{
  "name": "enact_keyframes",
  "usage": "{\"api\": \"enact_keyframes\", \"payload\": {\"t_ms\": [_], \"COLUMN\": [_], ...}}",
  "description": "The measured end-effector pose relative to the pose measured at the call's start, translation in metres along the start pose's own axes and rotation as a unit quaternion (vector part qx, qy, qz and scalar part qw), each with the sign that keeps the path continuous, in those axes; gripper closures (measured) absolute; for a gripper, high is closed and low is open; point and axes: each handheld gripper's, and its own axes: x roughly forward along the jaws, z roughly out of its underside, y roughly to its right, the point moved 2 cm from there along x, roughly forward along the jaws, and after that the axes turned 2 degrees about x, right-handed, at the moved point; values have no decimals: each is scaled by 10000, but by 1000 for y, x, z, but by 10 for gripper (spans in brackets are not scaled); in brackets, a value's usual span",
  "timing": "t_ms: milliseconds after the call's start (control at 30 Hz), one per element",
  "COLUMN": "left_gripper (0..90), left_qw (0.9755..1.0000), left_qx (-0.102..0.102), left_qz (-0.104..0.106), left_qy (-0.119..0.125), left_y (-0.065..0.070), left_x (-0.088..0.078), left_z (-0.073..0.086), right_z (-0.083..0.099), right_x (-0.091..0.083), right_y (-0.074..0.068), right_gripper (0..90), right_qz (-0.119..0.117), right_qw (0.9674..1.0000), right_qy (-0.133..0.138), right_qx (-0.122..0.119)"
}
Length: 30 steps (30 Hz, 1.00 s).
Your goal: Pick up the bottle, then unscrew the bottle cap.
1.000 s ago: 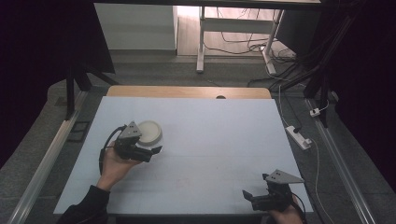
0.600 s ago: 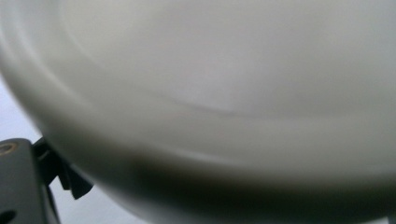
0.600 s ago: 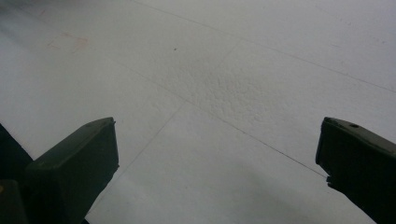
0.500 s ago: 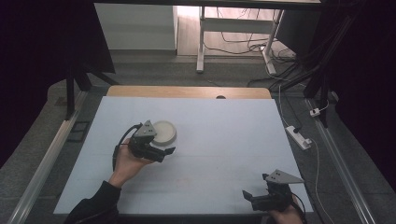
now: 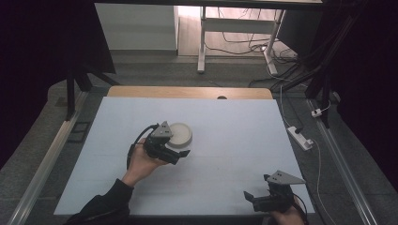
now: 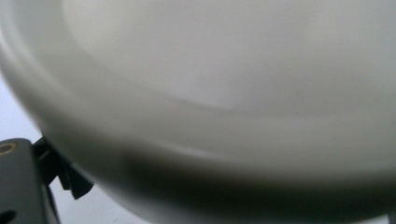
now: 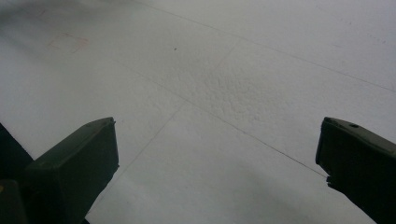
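Note:
A round white dish (image 5: 180, 133) is on the white table top (image 5: 244, 136), left of centre. My left gripper (image 5: 181, 149) is shut on the dish's near rim, held by a hand coming from the lower left. In the left gripper view the dish (image 6: 224, 84) is very close and blurred, with one black finger (image 6: 70, 179) showing under its edge. My right gripper (image 5: 256, 199) stands open at the table's front right edge. Between its two black jaws (image 7: 217, 126) lies only bare table.
The table's far edge is a wooden strip (image 5: 187, 92) with a dark hole. A white power strip (image 5: 300, 137) and cables lie on the floor to the right. Metal rails run along both sides of the table. A desk frame (image 5: 202, 42) stands beyond.
My left gripper has moved to the right across the table and the white dish has moved with it. The right gripper has stayed where it was.

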Motion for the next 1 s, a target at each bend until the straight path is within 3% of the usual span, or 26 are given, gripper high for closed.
{"api": "enact_keyframes", "payload": {"t_ms": [400, 1000], "left_gripper": [73, 73], "left_qw": [9996, 9994], "left_qx": [75, 116], "left_qz": [250, 312], "left_qy": [56, 51], "left_y": [15, 18], "left_x": [6, 7], "left_z": [-7, -8], "right_z": [0, -1], "right_x": [0, 0], "right_y": [0, -2], "right_gripper": [0, 0], "right_qz": [-8, -14], "right_qw": [10000, 10000], "right_qy": [-1, -8], "right_qx": [-11, -96]}}
